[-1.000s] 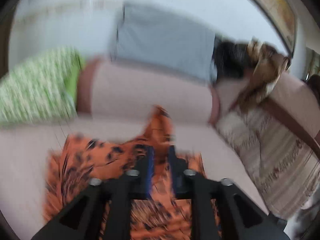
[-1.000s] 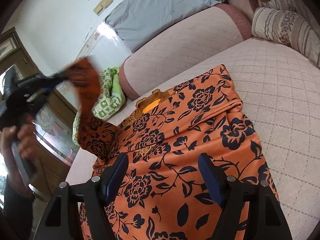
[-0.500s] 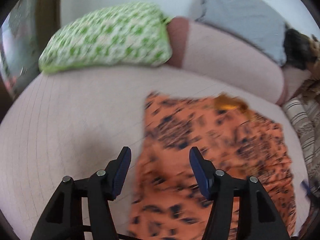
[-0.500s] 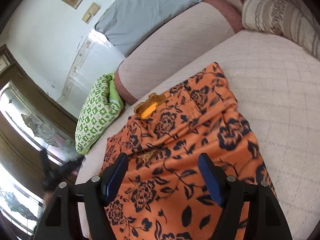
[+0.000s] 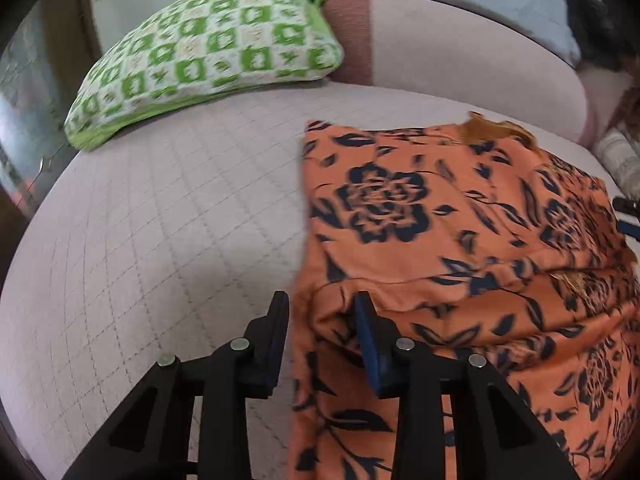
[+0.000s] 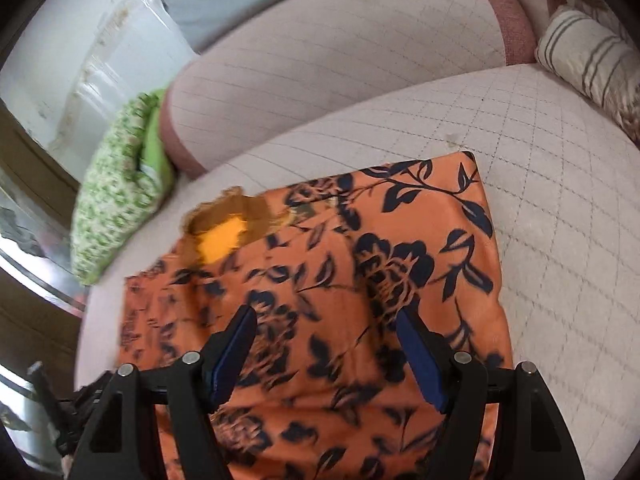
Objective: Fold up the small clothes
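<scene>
While orange floral garment (image 5: 460, 240) lies on sofa (image 5: 160, 240) | left tongs (image 5: 322, 322) agape astride its edge | right tongs (image 6: 326, 344) agape, empty

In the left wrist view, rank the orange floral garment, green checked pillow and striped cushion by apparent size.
1. orange floral garment, though it lies nearest the camera.
2. green checked pillow.
3. striped cushion, only a cropped sliver at the frame edge, so its true size is unclear.
</scene>
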Demonstrator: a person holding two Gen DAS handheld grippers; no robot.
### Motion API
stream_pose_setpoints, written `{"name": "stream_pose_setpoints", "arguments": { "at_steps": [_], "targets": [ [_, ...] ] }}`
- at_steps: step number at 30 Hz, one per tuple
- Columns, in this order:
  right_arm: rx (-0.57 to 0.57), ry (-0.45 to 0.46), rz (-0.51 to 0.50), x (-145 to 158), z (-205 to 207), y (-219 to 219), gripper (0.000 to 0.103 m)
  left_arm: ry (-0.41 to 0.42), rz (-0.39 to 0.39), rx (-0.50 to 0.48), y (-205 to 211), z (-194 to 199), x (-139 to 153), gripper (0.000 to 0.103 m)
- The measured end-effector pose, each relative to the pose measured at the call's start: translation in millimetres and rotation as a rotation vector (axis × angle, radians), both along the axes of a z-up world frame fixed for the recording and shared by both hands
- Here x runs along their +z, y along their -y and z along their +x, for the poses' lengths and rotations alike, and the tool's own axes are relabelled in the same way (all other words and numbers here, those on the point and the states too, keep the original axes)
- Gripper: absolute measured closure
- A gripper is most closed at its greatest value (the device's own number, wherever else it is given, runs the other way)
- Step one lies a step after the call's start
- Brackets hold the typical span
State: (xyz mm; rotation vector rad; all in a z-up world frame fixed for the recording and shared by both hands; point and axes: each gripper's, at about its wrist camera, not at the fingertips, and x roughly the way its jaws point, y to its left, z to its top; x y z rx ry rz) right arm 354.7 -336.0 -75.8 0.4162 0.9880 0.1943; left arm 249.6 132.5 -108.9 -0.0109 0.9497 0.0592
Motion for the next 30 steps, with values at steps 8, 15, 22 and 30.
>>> {"name": "stream_pose_setpoints", "arguments": {
  "at_steps": [8, 15, 22, 30],
  "targets": [
    [0.061, -0.086, -0.168, -22.0, 43.1, -33.3, 0.081, 0.011, -0.078, 0.040, -5.9, 0.1, -4.8, 0.084],
    [0.057, 0.187, -0.406, 59.2, 6.7, -70.3, 0.093, 0.029, -0.196, 0.123, -21.8, -0.8, -5.9, 0.089],
    [-0.025, -0.055, -0.337, -23.7, 1.8, -29.7, 0.072, 0.025, -0.223, 0.126, -22.8, -4.7, -7.3, 0.088],
    [-0.032, 0.124, -0.266, 38.3, -14.7, -26.9, 0.035, 0.211, -0.104, 0.103, -6.7, -24.1, 30.1, 0.088]
  ]
}}
